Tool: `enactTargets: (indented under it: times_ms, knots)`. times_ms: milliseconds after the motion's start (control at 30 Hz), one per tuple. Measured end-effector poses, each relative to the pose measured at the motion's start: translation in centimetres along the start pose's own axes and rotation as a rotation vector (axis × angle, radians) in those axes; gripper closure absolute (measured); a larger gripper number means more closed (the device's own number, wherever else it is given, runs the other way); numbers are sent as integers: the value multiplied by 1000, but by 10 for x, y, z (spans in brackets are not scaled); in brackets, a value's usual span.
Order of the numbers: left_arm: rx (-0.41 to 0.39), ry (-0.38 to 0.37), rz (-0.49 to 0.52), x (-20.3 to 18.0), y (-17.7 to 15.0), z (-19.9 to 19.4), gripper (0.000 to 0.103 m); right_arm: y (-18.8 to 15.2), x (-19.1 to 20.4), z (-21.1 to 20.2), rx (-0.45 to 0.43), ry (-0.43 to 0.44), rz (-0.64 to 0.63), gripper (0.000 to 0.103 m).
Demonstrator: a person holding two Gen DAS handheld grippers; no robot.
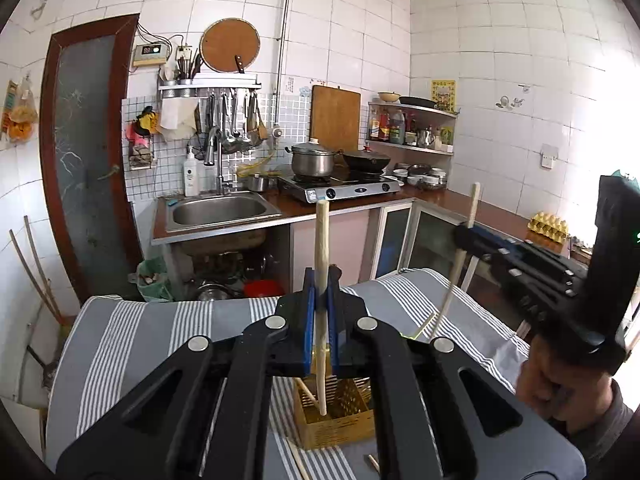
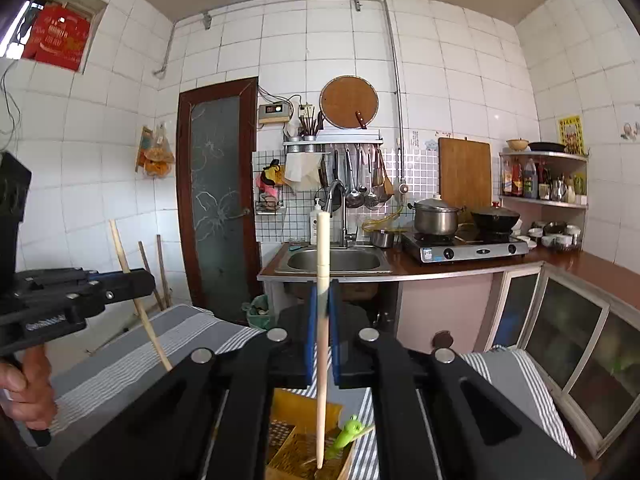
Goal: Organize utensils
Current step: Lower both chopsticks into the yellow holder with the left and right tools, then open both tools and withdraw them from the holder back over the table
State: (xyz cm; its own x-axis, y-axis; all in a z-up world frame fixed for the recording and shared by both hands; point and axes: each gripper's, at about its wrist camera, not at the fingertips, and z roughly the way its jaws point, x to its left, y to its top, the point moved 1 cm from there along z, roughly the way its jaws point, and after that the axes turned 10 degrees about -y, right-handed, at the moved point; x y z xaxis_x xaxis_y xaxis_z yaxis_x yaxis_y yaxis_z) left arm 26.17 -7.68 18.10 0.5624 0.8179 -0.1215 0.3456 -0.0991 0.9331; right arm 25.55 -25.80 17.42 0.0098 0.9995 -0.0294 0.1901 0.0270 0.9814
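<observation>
**K:** Claw status: left claw [image 1: 320,312] is clamped on a pale chopstick [image 1: 321,248], held near upright, lower tip inside the yellow holder [image 1: 340,424] at the near edge. Right claw [image 2: 322,332] is clamped on a second chopstick [image 2: 322,280], also upright, tip down in the same holder.

**M:** Where's the holder sitting?

**K:** On the worktop under the grey-and-white striped cloth [image 1: 160,340], just below both claws. More loose chopsticks [image 1: 298,458] lie flat on the cloth, touching the holder's near left corner.

**M:** How to finish the drop cleanly?

**K:** My read: keep each stick vertical, get the tip well below the rim, then release, one claw at a time so they don't knock. Sticks are thin, smooth, slightly tapered, probably bamboo or wood; they'll slide and tip if released tilted.

**M:** Holder itself?

**K:** Boxy, yellow plastic, perforated grid walls and floor, looks light. Could shift on soft cloth if a stick levers against the rim. A green plastic utensil [image 2: 348,432] already leans inside on the right; avoid jamming against it.
</observation>
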Motion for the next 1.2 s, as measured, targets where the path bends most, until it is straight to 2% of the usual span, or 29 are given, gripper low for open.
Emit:
enactTargets:
  times_ms: [233, 433, 567, 600, 667, 700, 767, 933, 1033, 1067, 1133, 1200]
  knots:
    - [31, 3, 1, 7, -11, 37, 99, -14, 1, 29, 44, 15, 15, 97]
    - [30, 8, -4, 11, -14, 56, 99, -16, 4, 32, 48, 22, -2, 97]
    - [59, 18, -8, 16, -23, 72, 99, -17, 3, 34, 58, 22, 0, 97]
    - [72, 37, -3, 18, -29, 79, 97, -19, 3, 35, 69, 24, -1, 97]
    - [108, 59, -10, 23, -40, 92, 75, -24, 2, 41, 103, 22, 0, 96]
    - [119, 61, -29, 27, -45, 96, 60, -26, 0, 41, 108, 18, 1, 96]
    - [140, 61, -64, 35, -53, 98, 58, -28, -5, 38, 105, 7, 10, 96]
    - [113, 95, -91, 43, -61, 76, 58, -35, -27, 23, 97, -23, 39, 95]
    - [96, 148, -72, 45, -73, 51, 57, -47, -41, 11, 113, -38, 47, 94]
    - [93, 173, -66, 46, -81, 43, 57, -55, -47, 5, 126, -51, 43, 91]
    - [105, 216, -43, 45, -103, 28, 57, -76, -59, -8, 155, -78, 46, 76]
    - [127, 246, -39, 45, -125, 13, 57, -100, -69, -19, 202, -106, 49, 75]
